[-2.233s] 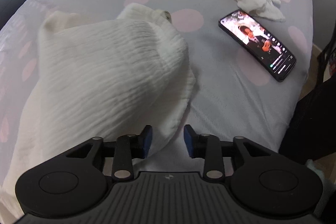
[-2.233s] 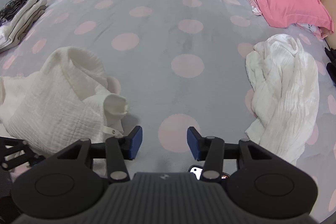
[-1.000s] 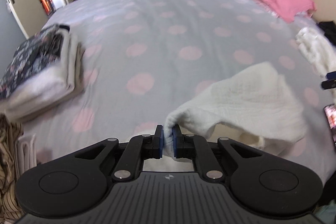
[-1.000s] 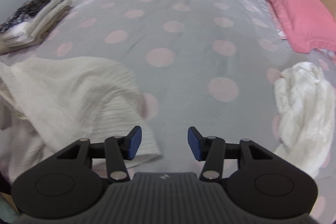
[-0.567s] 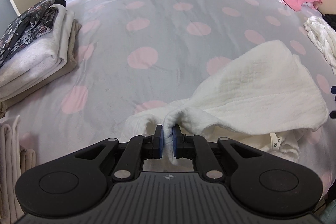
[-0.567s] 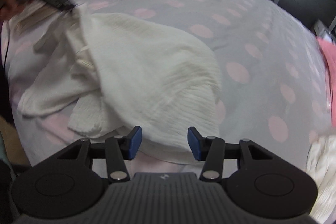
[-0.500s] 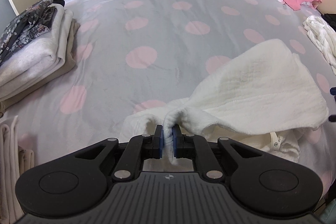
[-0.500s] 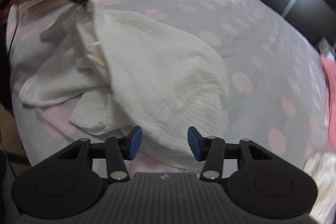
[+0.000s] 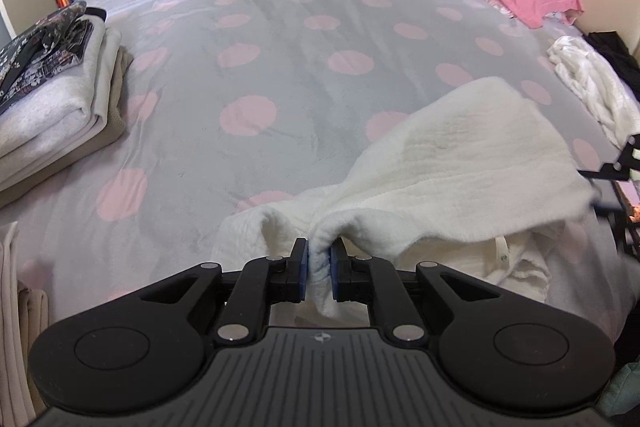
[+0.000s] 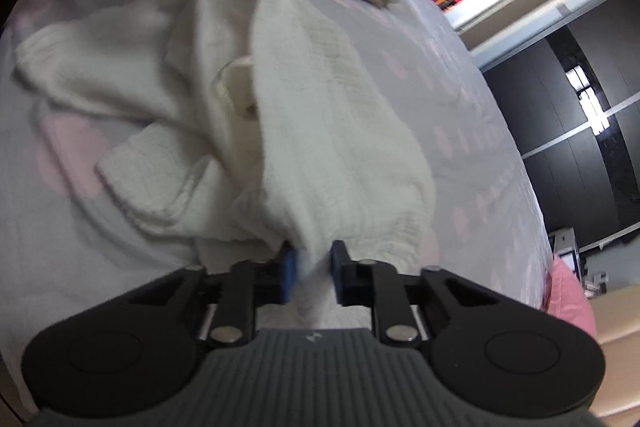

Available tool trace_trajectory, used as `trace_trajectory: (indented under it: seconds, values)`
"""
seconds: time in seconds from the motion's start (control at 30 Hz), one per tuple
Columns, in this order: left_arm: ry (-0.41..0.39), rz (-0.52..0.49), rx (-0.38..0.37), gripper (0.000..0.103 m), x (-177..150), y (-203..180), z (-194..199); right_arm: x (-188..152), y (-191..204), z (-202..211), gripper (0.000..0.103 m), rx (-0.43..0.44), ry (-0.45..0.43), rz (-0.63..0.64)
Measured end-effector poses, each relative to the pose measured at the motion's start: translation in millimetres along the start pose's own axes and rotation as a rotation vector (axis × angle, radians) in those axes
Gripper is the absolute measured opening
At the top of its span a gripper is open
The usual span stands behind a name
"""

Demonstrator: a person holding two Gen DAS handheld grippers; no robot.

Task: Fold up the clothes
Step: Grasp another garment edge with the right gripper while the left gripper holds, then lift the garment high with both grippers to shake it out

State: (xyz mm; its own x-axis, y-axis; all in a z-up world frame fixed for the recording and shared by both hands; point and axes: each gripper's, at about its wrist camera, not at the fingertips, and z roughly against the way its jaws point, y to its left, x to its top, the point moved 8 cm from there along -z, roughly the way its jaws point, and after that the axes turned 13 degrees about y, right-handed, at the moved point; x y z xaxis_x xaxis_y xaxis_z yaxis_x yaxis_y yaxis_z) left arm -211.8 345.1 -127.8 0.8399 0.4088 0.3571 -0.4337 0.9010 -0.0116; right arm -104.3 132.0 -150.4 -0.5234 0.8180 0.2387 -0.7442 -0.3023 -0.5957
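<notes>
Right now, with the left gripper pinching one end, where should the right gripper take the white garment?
At the gathered hem of the garment, the end farthest from the left gripper. Come in low from the near side of the bed: that edge lies loose and nearest the right gripper, whose fingers straddle it. Blur hides whether they have closed.

The left claw [image 9: 319, 263] pinches a fold of the white garment [image 9: 460, 183], which spreads rightward over the dotted bed [image 9: 280, 39]; folded clothes [image 9: 56, 95] lie far left.
</notes>
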Motion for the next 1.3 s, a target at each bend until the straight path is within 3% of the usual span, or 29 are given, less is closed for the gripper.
trace_trajectory:
  seconds: [0.17,0.23,0.4,0.43,0.53,0.73,0.93,0.97,1.0,1.17,1.3]
  values:
    - [-0.024,-0.062,-0.002,0.009,-2.9,-11.8,3.8,8.9,-65.0,7.5,0.011,-0.056,-0.048,-0.269]
    - [-0.026,-0.109,0.002,0.015,-5.9,-20.4,3.0,7.0,-88.4,3.4,0.010,-0.075,-0.032,-0.371]
    - [-0.016,-0.247,0.057,0.046,-17.9,-45.7,-3.4,-2.1,-118.2,-14.4,0.010,-0.068,0.040,-0.532]
    - [-0.019,-0.279,0.073,0.046,-21.1,-51.3,-4.3,-3.3,-121.7,-17.5,0.010,-0.062,0.048,-0.556]
    - [-0.048,-0.369,0.153,0.047,-28.0,-66.2,-5.7,-2.5,-125.5,-19.8,0.010,-0.064,0.051,-0.573]
    - [-0.178,-0.541,0.408,0.047,-36.1,-92.7,-3.9,-3.0,-122.7,-21.9,0.010,-0.073,0.055,-0.580]
    - [-0.183,-0.766,0.629,0.044,-46.9,-108.8,-24.5,-3.1,-123.2,-23.9,0.010,-0.075,0.058,-0.592]
    - [-0.177,-0.781,0.650,0.042,-47.5,-109.1,-28.7,-3.6,-123.3,-24.3,0.010,-0.075,0.059,-0.592]
    - [-0.170,-0.780,0.659,0.033,-46.5,-108.0,-32.0,-4.1,-123.4,-24.6,0.010,-0.074,0.060,-0.592]
    - [-0.151,-0.653,0.592,0.011,-29.9,-94.1,-28.9,-5.1,-123.2,-22.1,0.010,-0.082,0.054,-0.582]
    - [-0.177,-0.564,0.567,0.008,-16.4,-86.1,-12.7,-6.6,-123.2,-17.2,0.010,-0.092,0.047,-0.586]
